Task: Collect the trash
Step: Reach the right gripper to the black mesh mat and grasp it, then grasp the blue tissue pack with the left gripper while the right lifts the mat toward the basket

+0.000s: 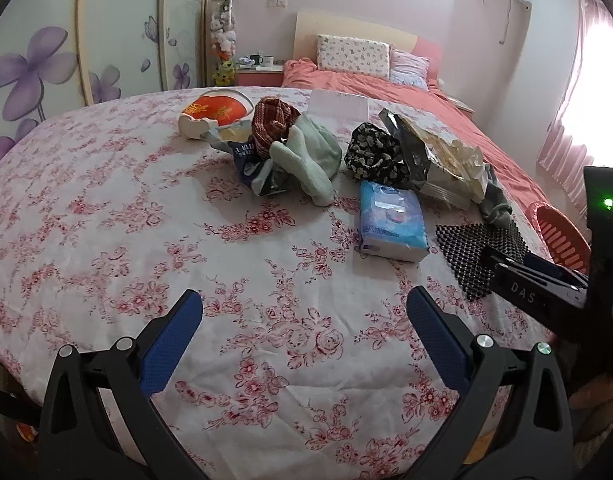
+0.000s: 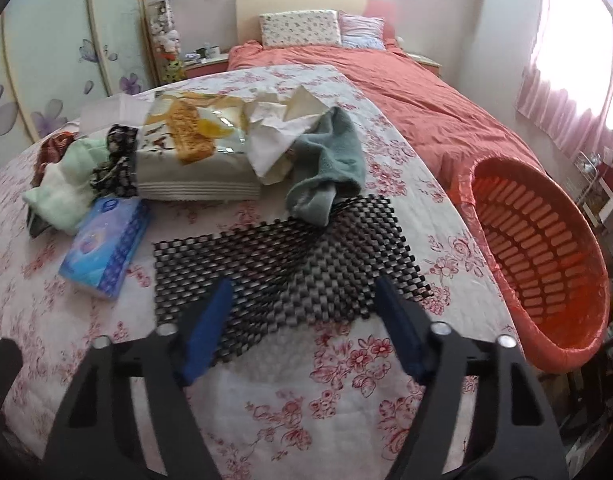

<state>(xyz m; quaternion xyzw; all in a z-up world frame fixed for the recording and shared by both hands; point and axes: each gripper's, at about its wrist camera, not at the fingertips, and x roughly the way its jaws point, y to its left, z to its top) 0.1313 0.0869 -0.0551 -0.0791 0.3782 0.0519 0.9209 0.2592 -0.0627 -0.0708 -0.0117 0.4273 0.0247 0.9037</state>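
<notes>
Nothing looks collected yet: the basket (image 2: 546, 256), right of the right gripper (image 2: 302, 320), appears empty. Both grippers' fingers are apart, holding nothing. Ahead of the left gripper (image 1: 304, 328) lie the wrappers (image 1: 258, 164); the snack bag (image 2: 194, 152) and crumpled paper (image 2: 274, 136) lie beyond the mat (image 2: 282, 256).

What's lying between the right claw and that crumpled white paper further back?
In the right wrist view, the black mesh mat and a grey-green sock lie between the right claw and the crumpled paper.
</notes>
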